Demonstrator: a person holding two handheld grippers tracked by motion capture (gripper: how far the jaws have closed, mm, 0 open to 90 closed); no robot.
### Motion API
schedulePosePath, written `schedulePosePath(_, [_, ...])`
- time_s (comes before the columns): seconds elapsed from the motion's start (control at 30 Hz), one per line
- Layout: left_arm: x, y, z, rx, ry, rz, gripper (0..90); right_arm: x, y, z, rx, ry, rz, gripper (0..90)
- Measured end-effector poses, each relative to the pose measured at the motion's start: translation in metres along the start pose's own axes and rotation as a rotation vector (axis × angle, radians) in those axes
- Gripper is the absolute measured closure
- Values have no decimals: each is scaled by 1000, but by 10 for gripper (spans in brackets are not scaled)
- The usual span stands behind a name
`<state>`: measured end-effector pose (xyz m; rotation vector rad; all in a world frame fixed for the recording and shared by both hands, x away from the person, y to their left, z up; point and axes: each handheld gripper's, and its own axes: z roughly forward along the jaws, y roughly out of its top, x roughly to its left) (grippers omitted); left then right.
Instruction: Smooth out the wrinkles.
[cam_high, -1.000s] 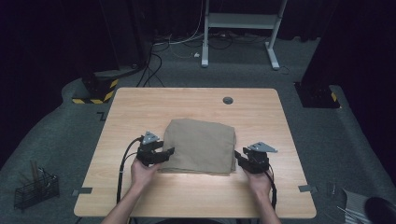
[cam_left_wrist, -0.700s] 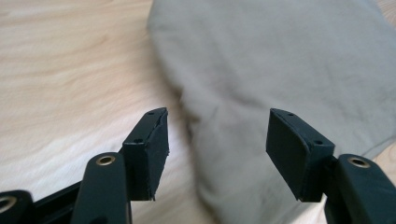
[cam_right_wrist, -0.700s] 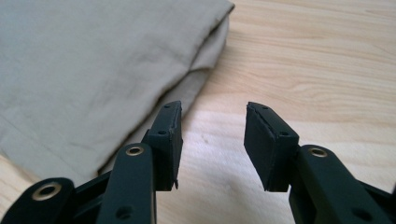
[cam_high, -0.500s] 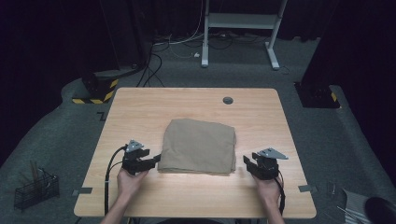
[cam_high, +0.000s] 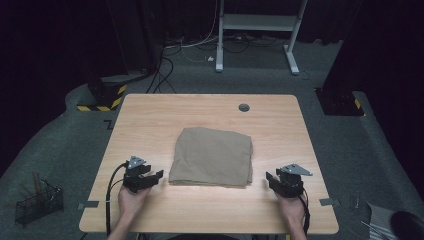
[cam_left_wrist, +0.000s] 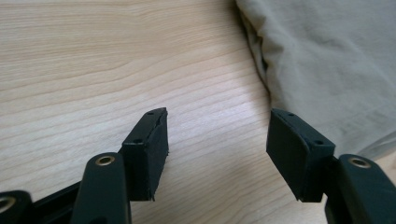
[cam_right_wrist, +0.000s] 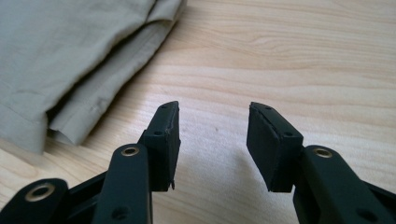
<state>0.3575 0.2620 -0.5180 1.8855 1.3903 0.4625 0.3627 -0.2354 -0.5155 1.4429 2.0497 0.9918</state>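
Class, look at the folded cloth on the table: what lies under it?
The folded tan cloth lies directly on the wooden table. Stacked fabric layers show at its edges; anything beneath its middle is covered.

So both claws have backed right off the folded cloth (cam_high: 212, 156) since a second ago, when they were sitting at its near corners. The left claw (cam_high: 148, 176) slid out to the left and toward the person, the right claw (cam_high: 279, 181) went out to the right, and now both are spread open over bare table (cam_high: 200, 210), empty. Cloth's near edge looks a touch flatter too.
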Motion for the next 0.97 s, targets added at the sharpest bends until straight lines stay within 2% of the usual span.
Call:
schedulePosePath(0.23, [7, -7, -3, 3, 39, 5, 391, -2, -7, 2, 28, -25, -8, 525])
schedulePosePath(0.3, [8, -8, -3, 3, 49, 11, 390, -2, -8, 1, 19, -37, -14, 528])
schedulePosePath(0.4, [8, -11, -1, -18, 61, 43, 371, 0, -7, 3, 36, -50, -37, 511])
schedulePosePath(0.43, [6, -12, 0, -26, 78, 68, 355, 0, -7, 3, 37, -49, -38, 499])
schedulePosePath(0.5, [4, -12, 1, -18, 96, 91, 347, -2, -6, 4, 37, -53, -26, 479])
schedulePosePath(0.63, [3, -12, 1, -17, 122, 72, 310, -2, -6, 4, 39, -82, -15, 423])
schedulePosePath(0.97, [3, -12, 2, -15, 119, 72, 298, -1, -6, 4, 43, -106, 4, 362])
